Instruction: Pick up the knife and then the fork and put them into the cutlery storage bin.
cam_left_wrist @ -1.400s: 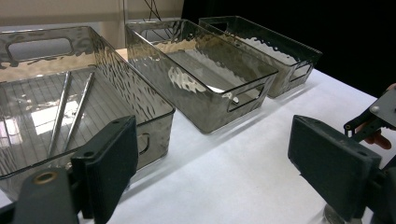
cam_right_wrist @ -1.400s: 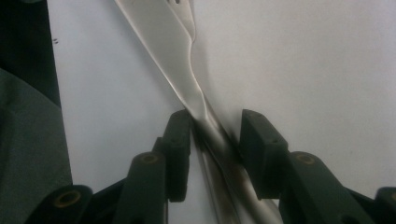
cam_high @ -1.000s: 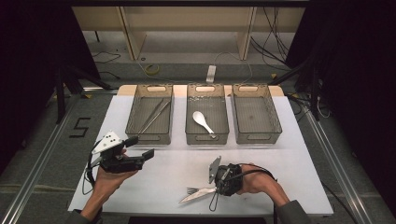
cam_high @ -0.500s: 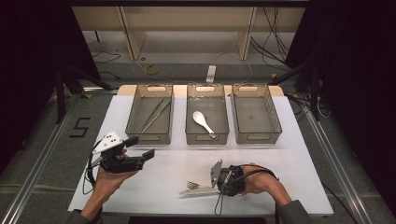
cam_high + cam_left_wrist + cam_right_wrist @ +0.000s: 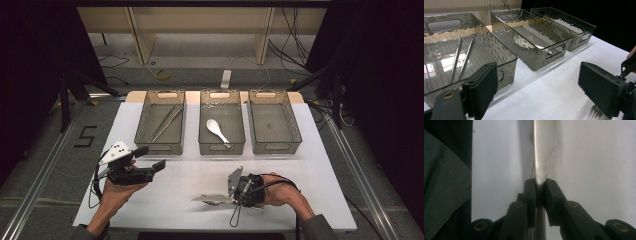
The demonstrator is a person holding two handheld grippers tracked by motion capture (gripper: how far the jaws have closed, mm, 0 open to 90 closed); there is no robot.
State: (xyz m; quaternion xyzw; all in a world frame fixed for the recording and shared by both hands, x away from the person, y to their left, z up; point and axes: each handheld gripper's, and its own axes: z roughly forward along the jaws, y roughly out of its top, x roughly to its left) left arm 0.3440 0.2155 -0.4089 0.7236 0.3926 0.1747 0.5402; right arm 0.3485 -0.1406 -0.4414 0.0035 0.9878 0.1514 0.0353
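Note:
My right gripper (image 5: pixel 230 198) lies low over the front of the white table (image 5: pixel 320 165), pointing left. Its jaws have just been closing and now stand shut on a flat silvery utensil (image 5: pixel 210 199). In the right gripper view the pads (image 5: pixel 530 192) pinch its narrow neck, and the wider part of the utensil (image 5: pixel 544 142) runs away from them over the table. My left gripper (image 5: pixel 151 156) hovers open at the front left with nothing between its fingers. In the left gripper view (image 5: pixel 541 92), fork tines (image 5: pixel 595 110) peek out beside its right jaw.
Three clear trays stand in a row at the back. The left tray (image 5: pixel 159 148) holds thin metal sticks (image 5: pixel 165 124), the middle tray (image 5: pixel 221 148) a white spoon (image 5: pixel 216 129), and the right tray (image 5: pixel 275 147) nothing. The table's front edge lies close below both hands.
The right gripper's jaws have closed onto the silvery utensil, and the hand has shifted slightly. The left hand has kept still.

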